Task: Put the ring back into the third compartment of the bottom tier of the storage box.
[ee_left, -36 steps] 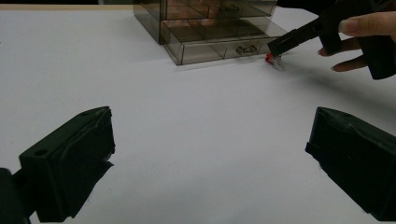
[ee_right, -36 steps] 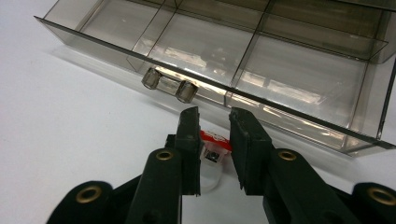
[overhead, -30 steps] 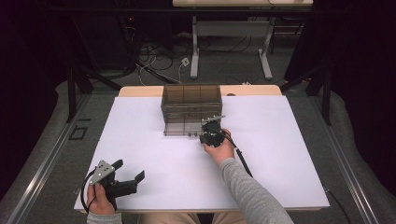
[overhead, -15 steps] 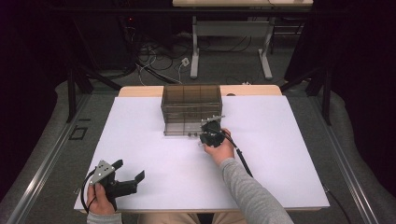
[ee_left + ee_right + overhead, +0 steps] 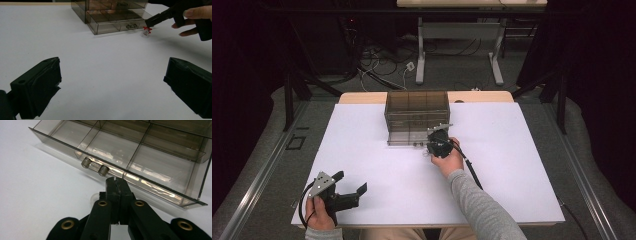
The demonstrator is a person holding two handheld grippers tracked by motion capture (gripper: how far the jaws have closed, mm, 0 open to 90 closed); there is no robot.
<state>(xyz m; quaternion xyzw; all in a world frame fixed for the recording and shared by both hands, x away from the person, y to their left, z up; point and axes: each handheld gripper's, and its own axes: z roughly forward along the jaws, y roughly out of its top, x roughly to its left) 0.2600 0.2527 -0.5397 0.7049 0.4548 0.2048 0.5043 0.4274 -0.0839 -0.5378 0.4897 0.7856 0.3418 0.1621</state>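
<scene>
High view, drawer unit [image 5: 417, 116]: a smoky clear organiser stands at the far middle of the white counter [image 5: 512, 165], its bottom drawer [image 5: 409, 141] pulled out toward the person.
High view, right gripper [image 5: 438, 141]: sits at the drawer's right front corner; against the pictures a second and half a second earlier it has barely shifted, so I judge the work paused at the drawer front rather than moving on.
High view, left gripper [image 5: 349, 190]: rests near the counter's front left corner, well apart from the organiser, unmoved.
Left gripper view, jaws: wide apart with bare counter between them, holding nothing.
Left gripper view, small item [image 5: 146, 32]: a tiny white piece with a red top hangs or stands just below the other gripper's tip, just beside the drawer; which, I cannot tell.
Right gripper view, jaws: pressed together, tips just short of the drawer's front wall, beside the handle [image 5: 94, 166]; whether they pinch anything is hidden.
Right gripper view, compartments: the open drawer's sections look empty.
</scene>
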